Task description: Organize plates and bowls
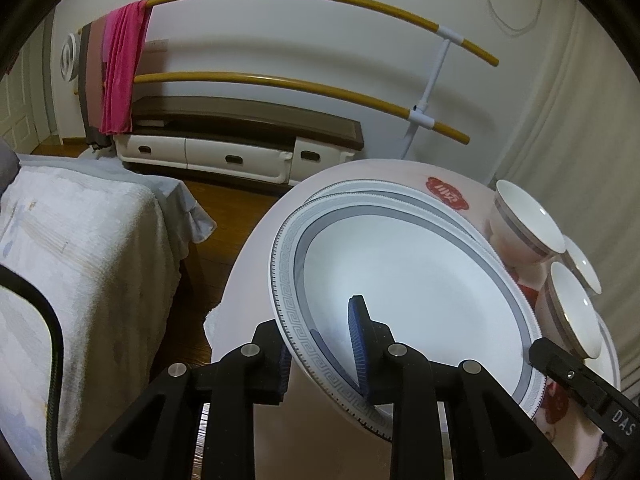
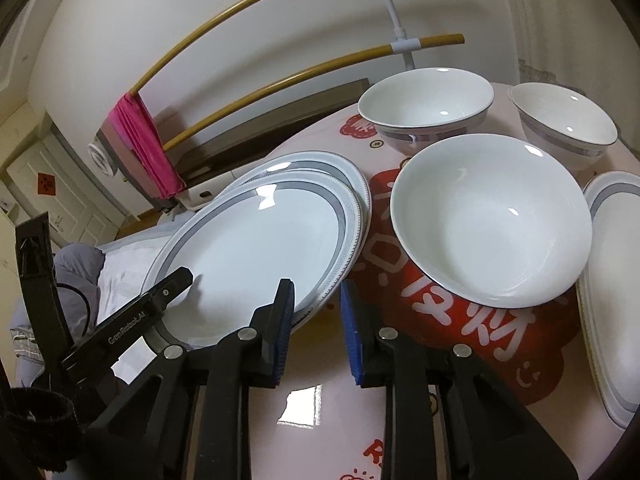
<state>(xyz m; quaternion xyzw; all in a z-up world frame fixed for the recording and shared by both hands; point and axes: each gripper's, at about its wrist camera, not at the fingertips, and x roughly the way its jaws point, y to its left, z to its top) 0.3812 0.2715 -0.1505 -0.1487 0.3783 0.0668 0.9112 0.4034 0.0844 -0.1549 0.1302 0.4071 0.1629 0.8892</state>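
Your left gripper point(image 1: 324, 356) grips the near rim of the top plate point(image 1: 412, 276), one finger under it and one inside, and the plate sits over a second plate point(image 2: 320, 164) at the table's left edge. The two look nearly stacked, though the upper one is tilted and offset, so I judge it not yet settled. Your right gripper point(image 2: 316, 332) hovers just beside that plate's rim with its jaws a narrow gap apart and nothing between them.

Just past it, near the table's middle, a large bowl point(image 2: 492, 220) stands alone. Behind it are a medium bowl point(image 2: 426, 104) and a smaller bowl point(image 2: 564, 124), separate and not nested. At the right edge another plate point(image 2: 612, 280) lies apart from the stack. So the plates seem partly gathered, and the bowls are still to be grouped.

The table point(image 2: 320, 420) wears a glossy pale cover with red printed characters. Beyond it you see a bed point(image 1: 80, 240), a low cabinet point(image 1: 240, 148), a rack with yellow rails point(image 1: 320, 4) holding a pink cloth point(image 1: 120, 68), and white walls.
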